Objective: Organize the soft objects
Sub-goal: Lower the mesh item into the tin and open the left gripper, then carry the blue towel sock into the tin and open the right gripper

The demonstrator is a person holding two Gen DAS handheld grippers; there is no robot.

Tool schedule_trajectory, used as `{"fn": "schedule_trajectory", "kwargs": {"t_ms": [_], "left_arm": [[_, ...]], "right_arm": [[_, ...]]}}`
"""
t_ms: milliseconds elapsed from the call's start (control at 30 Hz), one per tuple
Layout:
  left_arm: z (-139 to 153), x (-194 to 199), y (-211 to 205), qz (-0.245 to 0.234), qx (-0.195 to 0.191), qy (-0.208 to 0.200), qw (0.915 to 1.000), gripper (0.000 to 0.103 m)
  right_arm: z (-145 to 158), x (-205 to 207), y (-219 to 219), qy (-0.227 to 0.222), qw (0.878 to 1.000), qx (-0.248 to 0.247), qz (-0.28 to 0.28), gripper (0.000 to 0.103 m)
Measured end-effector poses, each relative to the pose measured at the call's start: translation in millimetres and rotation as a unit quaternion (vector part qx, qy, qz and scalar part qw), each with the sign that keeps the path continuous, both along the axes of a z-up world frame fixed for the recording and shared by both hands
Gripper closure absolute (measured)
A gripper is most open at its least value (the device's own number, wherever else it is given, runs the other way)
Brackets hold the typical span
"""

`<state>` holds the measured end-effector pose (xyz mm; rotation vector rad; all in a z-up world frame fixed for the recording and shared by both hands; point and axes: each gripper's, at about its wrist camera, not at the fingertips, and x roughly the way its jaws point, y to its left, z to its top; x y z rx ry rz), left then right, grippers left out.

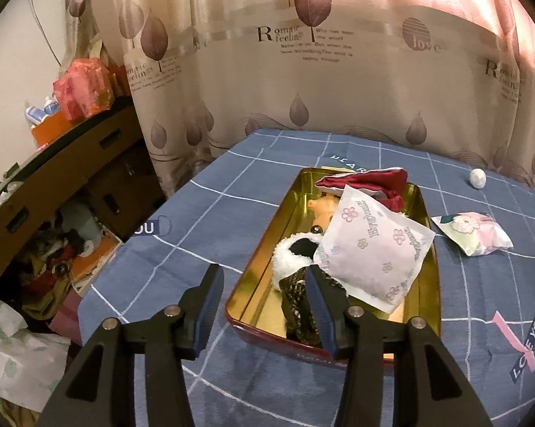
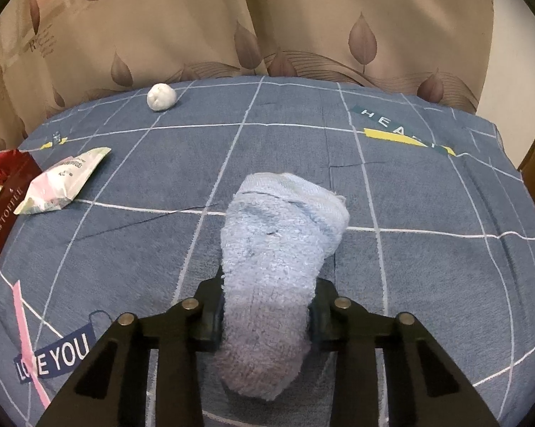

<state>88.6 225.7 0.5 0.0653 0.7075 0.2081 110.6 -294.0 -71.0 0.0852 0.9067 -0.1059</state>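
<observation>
**Blue towel pinched on the bed; tin tray filling up**

Blue bedding (image 2: 153,249) with a white grid covers the whole work surface, and a leaf-print curtain (image 2: 303,17) hangs just behind its far edge.

Nearest the right wrist camera, the right gripper (image 2: 265,315) has its jaws drawn narrow onto a rolled light-blue towel (image 2: 281,235). Both pads press into the near part of the roll, and the far end juts out past the fingertips toward the curtain. Whether the towel's underside touches the bedding cannot be told.

The left gripper (image 1: 263,295) stands about half open with nothing between its pads. Its right finger overlaps the near end of a gold-lined tin tray (image 1: 256,274), so contact cannot be judged.

Inside the tray lie a patterned dark cloth (image 1: 295,299), a white fluffy item with a black patch (image 1: 292,252), a white flower-print packet (image 1: 370,249) propped over them, and a red cloth (image 1: 367,181) at the far end. A pale toy beneath is mostly hidden.

Right of the tray, a pink-and-white packet (image 1: 477,231) lies apart on the bedding; further off, near the curtain, sits a small white ball (image 1: 477,178).

Open bedding surrounds the towel. The bed's left edge drops to clutter (image 1: 53,256) on the floor.
</observation>
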Motion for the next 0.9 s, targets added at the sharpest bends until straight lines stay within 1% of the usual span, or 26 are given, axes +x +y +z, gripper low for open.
{"fn": "schedule_trajectory", "kwargs": {"t_ms": [100, 267, 333, 467, 667, 767, 900], "left_arm": [[0.3, -0.1, 0.1, 0.0, -0.002, -0.001, 1.0, 0.054], [0.9, 0.4, 3.3, 0.005, -0.013, 0.002, 0.9999, 0.054], [0.6, 0.4, 4.4, 0.004, -0.02, 0.004, 0.9998, 0.054], [-0.3, 0.3, 6.6, 0.011, -0.018, 0.006, 0.9998, 0.054], [-2.1, -0.8, 13.3, 0.024, -0.03, 0.009, 0.9992, 0.054], [-2.8, -2.6, 14.0, 0.026, -0.029, 0.011, 0.9992, 0.054], [-2.8, -5.1, 15.0, 0.025, -0.034, 0.012, 0.999, 0.054]], "right_arm": [[3.2, 0.9, 3.6, -0.002, 1.0, 0.002, -0.001, 0.076], [13.2, -0.8, 12.0, -0.012, 1.0, 0.005, 0.002, 0.076], [17.3, -0.6, 18.0, -0.012, 1.0, 0.007, 0.008, 0.076], [28.4, 1.2, 37.4, -0.019, 0.999, 0.01, 0.027, 0.076], [46.2, 9.2, 85.2, -0.03, 0.997, 0.021, 0.072, 0.076], [53.0, 13.9, 117.1, -0.03, 0.994, 0.032, 0.105, 0.076], [59.0, 17.3, 160.2, -0.031, 0.988, 0.034, 0.149, 0.076]]}}
